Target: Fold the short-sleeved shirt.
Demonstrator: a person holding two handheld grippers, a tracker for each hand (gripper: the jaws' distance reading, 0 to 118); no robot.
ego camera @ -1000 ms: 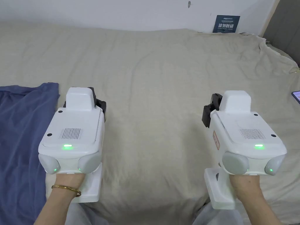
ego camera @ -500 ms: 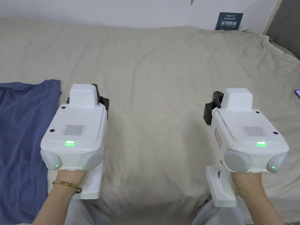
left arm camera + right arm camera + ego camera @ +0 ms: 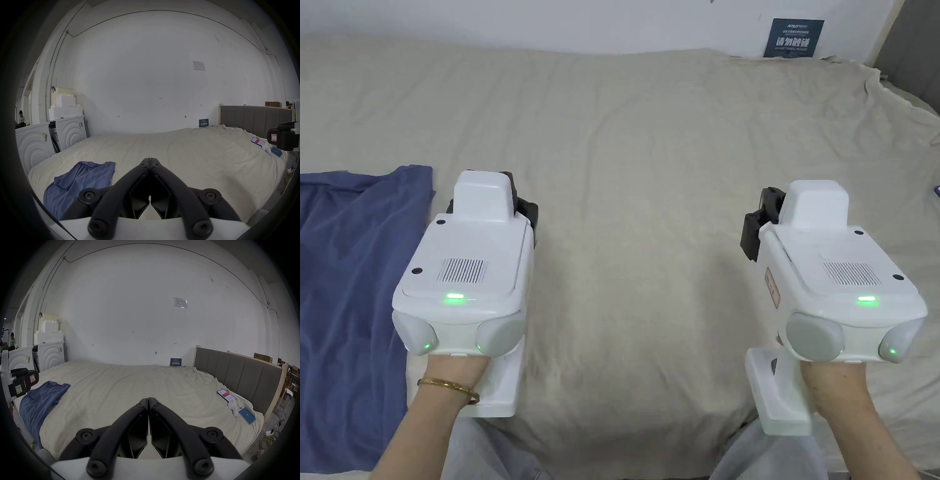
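Both grippers, my left (image 3: 150, 163) and right (image 3: 148, 398), hover with jaws pressed together, empty, over the beige bedsheet (image 3: 650, 156), the blue short-sleeved shirt (image 3: 347, 300) lying at the frame's left edge.

In the head view, the blue shirt (image 3: 350, 300) is cut off by the left and bottom edges. The jaws of the left gripper (image 3: 506, 194) are hidden by its white housing. A phone (image 3: 937, 189) is cropped at the right edge.
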